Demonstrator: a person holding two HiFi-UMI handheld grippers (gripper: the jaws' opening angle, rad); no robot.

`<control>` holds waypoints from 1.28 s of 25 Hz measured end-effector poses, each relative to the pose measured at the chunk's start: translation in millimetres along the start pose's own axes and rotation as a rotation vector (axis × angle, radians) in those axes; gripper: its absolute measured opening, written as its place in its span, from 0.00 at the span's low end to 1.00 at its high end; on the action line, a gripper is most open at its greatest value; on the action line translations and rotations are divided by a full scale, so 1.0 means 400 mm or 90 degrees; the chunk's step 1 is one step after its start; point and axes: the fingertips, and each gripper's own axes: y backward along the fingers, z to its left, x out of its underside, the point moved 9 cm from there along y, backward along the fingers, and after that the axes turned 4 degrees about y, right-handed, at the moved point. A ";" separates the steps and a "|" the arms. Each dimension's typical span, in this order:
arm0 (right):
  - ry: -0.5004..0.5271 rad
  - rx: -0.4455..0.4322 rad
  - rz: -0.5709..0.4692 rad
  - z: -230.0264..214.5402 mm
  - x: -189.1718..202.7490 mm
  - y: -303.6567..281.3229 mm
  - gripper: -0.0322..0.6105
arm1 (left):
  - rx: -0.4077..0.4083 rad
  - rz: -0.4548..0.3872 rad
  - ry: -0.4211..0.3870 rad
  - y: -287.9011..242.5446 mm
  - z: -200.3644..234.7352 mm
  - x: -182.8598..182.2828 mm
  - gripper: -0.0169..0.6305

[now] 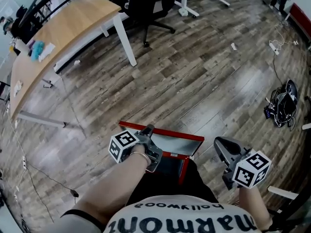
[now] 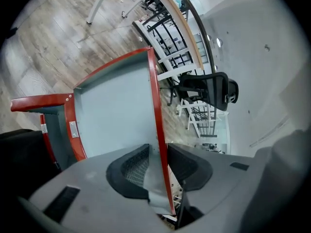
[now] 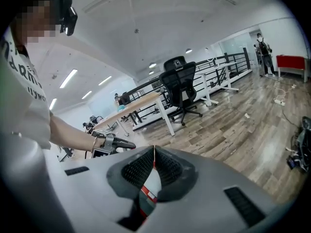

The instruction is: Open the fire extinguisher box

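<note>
While the left claw (image 2: 156,165) pinches the thin red rim of the door (image 2: 116,110), the opening step appears well under way. The door stands swung clear of the fire extinguisher box (image 1: 183,173), which lies on the floor (image 1: 194,81) just before the person. The door's long axis runs across the head view, grey panel facing up. The right claw (image 3: 154,149) is pressed together, empty, apart from the box. The next move likely calls for swinging further about the hinges without slipping off the rim.

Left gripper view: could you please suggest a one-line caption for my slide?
Left gripper clamps the red-framed door of the fire extinguisher box, held open above wooden flooring.
</note>
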 end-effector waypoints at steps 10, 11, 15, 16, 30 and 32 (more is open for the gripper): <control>-0.033 -0.027 0.034 -0.133 -0.012 -0.010 0.07 | -0.038 -0.065 0.019 -0.085 -0.020 -0.010 0.21; -0.032 -0.031 0.039 -0.145 -0.009 -0.012 0.07 | -0.042 -0.073 0.020 -0.097 -0.022 -0.010 0.21; -0.031 -0.042 0.051 -0.200 -0.012 -0.019 0.07 | -0.057 -0.096 0.013 -0.132 -0.030 -0.011 0.20; -0.031 -0.043 0.053 -0.214 -0.015 -0.021 0.07 | -0.059 -0.101 0.010 -0.138 -0.032 -0.012 0.20; -0.027 -0.074 0.082 -0.352 -0.021 -0.044 0.07 | -0.077 -0.164 0.032 -0.201 -0.027 -0.008 0.19; -0.032 -0.074 0.087 -0.363 -0.017 -0.047 0.07 | -0.082 -0.167 0.032 -0.207 -0.025 -0.009 0.19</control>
